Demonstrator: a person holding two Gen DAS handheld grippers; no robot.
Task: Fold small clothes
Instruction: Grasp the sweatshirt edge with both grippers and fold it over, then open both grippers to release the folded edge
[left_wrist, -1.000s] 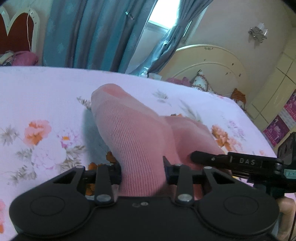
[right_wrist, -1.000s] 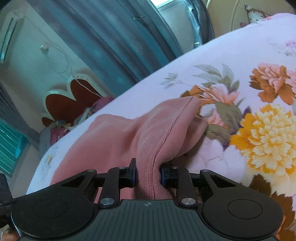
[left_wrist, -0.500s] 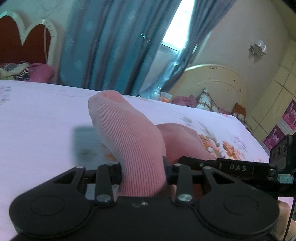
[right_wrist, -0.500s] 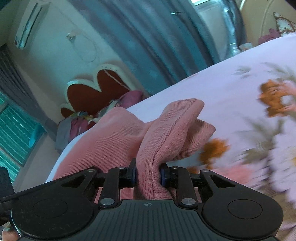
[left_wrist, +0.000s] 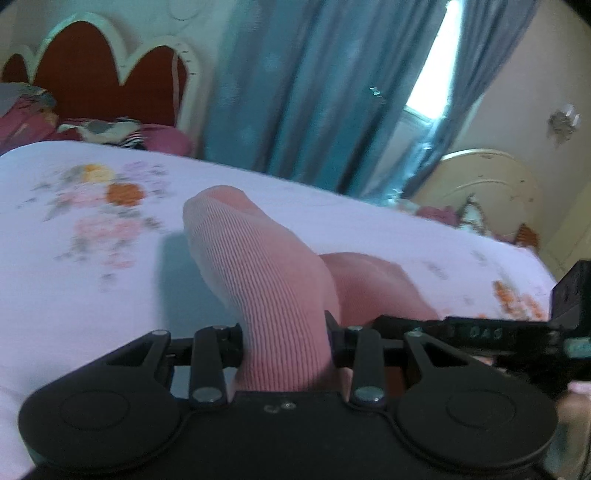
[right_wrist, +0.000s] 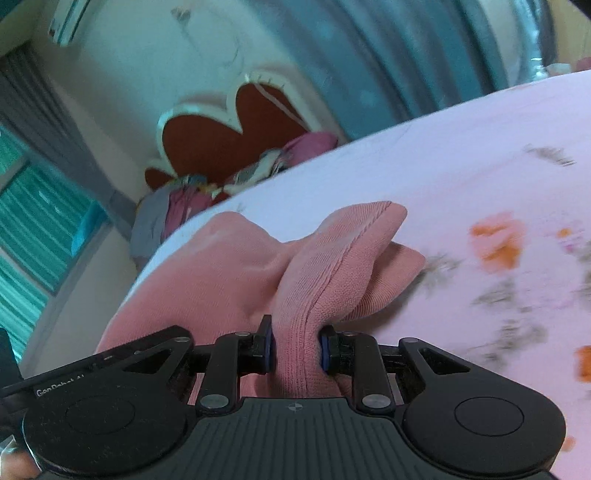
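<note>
Left tongs (left_wrist: 284, 345): clenched on a ribbed fold of the pink garment (left_wrist: 258, 280).
Right tongs (right_wrist: 294, 350): clenched on another fold.
Garment: raised above the floral bed (left_wrist: 92, 295).

Left tongs (left_wrist: 283, 345) clamped, right tongs (right_wrist: 293, 350) clamped, both seemingly angled downward

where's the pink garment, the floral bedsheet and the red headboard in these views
pink garment (right_wrist: 314, 280): right wrist view, on the ribbed fold rising out of the jaws
floral bedsheet (left_wrist: 92, 295): left wrist view, on bare sheet left of the garment
red headboard (left_wrist: 99, 77): left wrist view, on its red padded panel
</note>
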